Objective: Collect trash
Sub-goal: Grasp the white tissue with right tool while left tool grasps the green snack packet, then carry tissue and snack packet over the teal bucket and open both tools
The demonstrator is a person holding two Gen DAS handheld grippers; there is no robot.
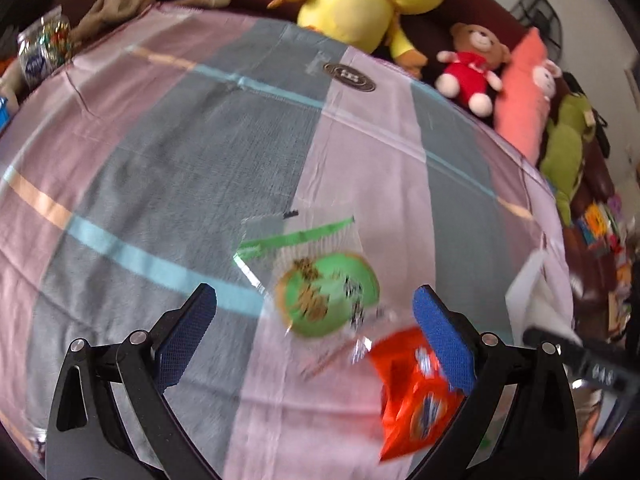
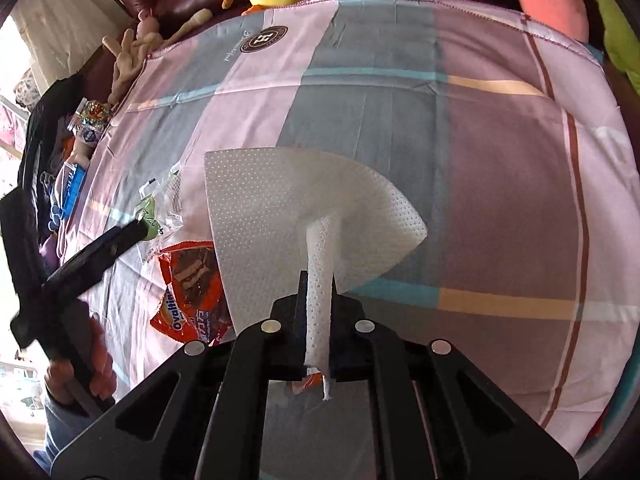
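My left gripper is open and hovers just above a clear plastic wrapper with a round green label lying on the striped cloth. An orange Ovaltine packet lies beside the right finger. My right gripper is shut on a white paper towel, which fans out in front of the jaws above the cloth. In the right wrist view the left gripper is over the clear wrapper, with the Ovaltine packet just below it.
A pink, grey and blue striped cloth covers the table. Plush toys line the far edge: a yellow duck, a bear in red, a pink one. A bag of sweets sits far left.
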